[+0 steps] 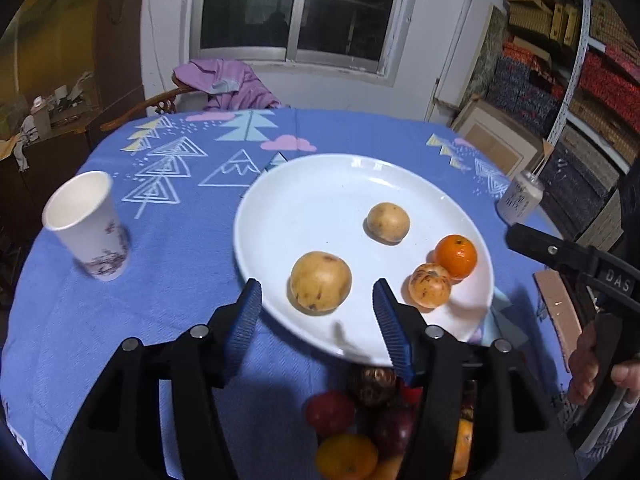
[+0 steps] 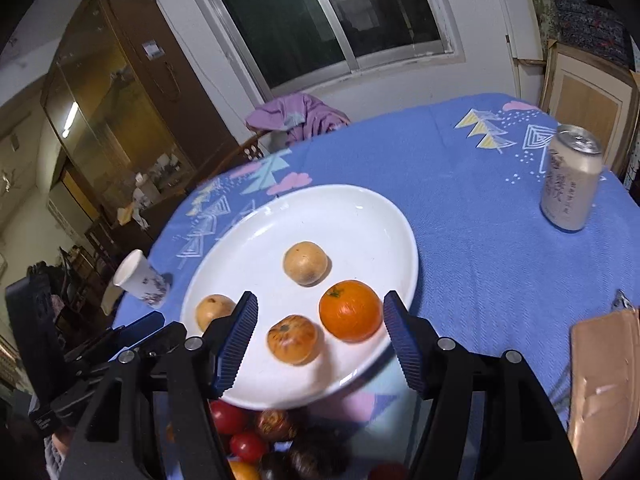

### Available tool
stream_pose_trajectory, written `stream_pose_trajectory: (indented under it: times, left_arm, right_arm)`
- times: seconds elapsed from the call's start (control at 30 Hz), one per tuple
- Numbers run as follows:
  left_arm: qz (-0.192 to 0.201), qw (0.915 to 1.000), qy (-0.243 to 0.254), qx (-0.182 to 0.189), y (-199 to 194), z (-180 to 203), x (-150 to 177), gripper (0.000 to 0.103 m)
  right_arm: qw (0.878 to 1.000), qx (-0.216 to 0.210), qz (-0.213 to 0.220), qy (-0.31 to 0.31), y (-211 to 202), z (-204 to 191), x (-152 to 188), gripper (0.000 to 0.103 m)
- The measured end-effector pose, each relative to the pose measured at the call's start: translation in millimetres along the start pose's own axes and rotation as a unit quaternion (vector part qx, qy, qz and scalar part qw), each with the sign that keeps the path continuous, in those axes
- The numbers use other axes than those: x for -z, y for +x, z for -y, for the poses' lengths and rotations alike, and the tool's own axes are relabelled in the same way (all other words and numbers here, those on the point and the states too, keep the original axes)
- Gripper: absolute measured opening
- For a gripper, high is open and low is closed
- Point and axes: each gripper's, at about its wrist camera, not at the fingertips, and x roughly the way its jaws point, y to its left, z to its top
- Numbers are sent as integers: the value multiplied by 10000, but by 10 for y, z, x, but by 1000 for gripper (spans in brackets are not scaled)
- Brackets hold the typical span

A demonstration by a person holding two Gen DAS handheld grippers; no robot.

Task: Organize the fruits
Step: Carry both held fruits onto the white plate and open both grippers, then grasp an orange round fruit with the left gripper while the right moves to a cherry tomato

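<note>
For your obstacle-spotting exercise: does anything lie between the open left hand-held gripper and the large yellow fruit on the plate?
Nothing visible. The left hand-held gripper is open, and the large yellow fruit sits right at its fingertips on the white plate. The other fruits lie off to the right.

plate (image 1: 320,184): white | two tan fruits (image 1: 321,282), two oranges (image 1: 456,256) resting inside

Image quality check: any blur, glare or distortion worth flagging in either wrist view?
Left wrist view: strong fisheye bend with dark corners, soft glare on the white plate, paper cup slightly smeared. Right wrist view: same bend, horizon tilted, ceiling light reflected in the window, the fruits beneath the right gripper dim and soft.
</note>
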Motion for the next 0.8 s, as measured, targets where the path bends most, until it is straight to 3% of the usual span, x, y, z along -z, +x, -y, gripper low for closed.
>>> stream_pose_trajectory:
  times: [0.1, 0.2, 0.3, 0.4, 0.6, 0.8]
  left_arm:
    - [183, 9997, -80, -136, -292, -93, 192, 66]
    - [117, 9996, -56, -269, -464, -141, 492, 68]
    - [-68, 9995, 13, -293, -512, -100, 784, 68]
    - [-120, 9990, 251, -340, -517, 24, 966, 68]
    - [-51, 9968, 658, -458, -463, 234, 1045, 74]
    - [-24, 9958, 651, -644, -366, 175, 989, 81]
  right_arm:
    - [9998, -115, 186, -7, -327, 49, 225, 69]
    - [9993, -123, 345, 75, -591, 186, 530, 73]
    - [9976, -87, 357, 578, -738, 427, 826, 83]
    - [9925, -314, 256, 1155, -787, 631, 996, 84]
    - [9934, -178, 251, 1107, -767, 613, 1053, 84]
    - [9953, -158, 131, 948, -703, 536, 1050, 84]
